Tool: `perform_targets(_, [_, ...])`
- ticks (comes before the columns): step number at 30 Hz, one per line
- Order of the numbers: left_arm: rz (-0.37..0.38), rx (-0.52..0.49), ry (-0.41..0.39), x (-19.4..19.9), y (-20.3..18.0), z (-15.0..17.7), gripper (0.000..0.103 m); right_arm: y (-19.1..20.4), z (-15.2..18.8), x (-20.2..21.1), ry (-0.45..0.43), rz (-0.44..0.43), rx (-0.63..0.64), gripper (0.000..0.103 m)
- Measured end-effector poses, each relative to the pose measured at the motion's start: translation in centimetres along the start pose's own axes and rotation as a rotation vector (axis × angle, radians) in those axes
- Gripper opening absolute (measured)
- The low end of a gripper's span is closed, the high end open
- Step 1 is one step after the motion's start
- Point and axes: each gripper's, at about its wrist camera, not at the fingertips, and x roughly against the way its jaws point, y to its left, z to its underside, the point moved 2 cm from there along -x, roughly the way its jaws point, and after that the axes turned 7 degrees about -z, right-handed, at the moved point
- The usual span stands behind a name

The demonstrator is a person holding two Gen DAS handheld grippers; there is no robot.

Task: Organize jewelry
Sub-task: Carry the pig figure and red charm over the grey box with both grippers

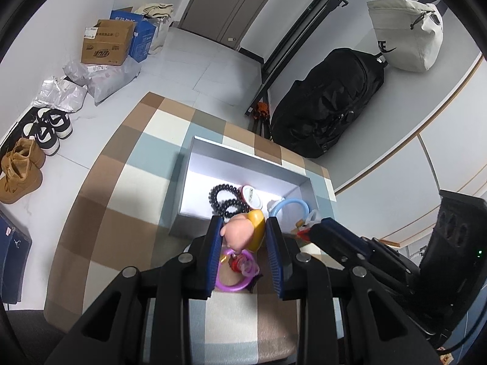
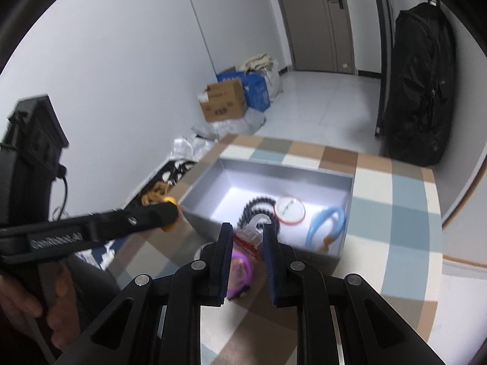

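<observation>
Both grippers' jaws stand apart, the left gripper (image 1: pixel 243 243) half hiding a purple ring (image 1: pixel 234 273).

Black angular plastic linkages on both, joined by round silver pivot screws. Blue ribbed pads (image 1: pixel 275 255) lining the fingers of the left hand-held gripper (image 1: pixel 243 254); same blue pads (image 2: pixel 268 261) on the right hand-held gripper (image 2: pixel 247 261). Pale lettering along one black arm, too blurred to read. Bare skin on the hand (image 2: pixel 45 313) gripping a black handle.
</observation>
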Motion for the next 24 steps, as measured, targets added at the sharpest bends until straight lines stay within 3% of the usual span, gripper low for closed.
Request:
perform_targets(16, [0.003, -0.007, 0.014, -2.3, -1.4, -2.6, 0.023, -2.6, -3.6, -0.5, -0.072, -0.041, -0.080, 0.019])
perform_targets(24, [-0.002, 0.011, 0.030, -3.8, -1.3, -3.1, 0.023, -4.2, -4.7, -1.4, -0.065, -0.055, -0.128, 0.019])
